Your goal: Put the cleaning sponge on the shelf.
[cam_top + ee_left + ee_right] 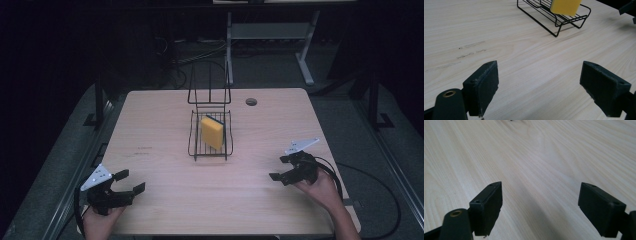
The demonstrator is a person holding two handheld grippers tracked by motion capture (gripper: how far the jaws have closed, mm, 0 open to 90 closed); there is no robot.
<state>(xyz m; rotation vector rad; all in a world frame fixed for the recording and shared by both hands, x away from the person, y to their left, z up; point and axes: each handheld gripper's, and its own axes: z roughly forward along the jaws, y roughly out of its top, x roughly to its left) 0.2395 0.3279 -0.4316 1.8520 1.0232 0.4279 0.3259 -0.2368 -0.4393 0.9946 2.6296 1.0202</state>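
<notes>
A yellow sponge (212, 132) with a dark blue back leans tilted inside a black wire rack (197, 148) in the middle of the light wooden table (165, 180). The left gripper view shows the sponge (565, 6) and the rack (549, 23) at the top. My left gripper (131, 181) rests near the table's front left corner, open, nothing between its fingers (482, 87). My right gripper (280, 168) is at the front right, also open and empty, its jaws wide apart over bare wood (539, 182).
The rack has a tall wire back (209, 85) toward the far side. A round cable hole (251, 101) sits near the table's far edge. Beyond the table are a white desk frame (305, 60) and cables on the dark floor.
</notes>
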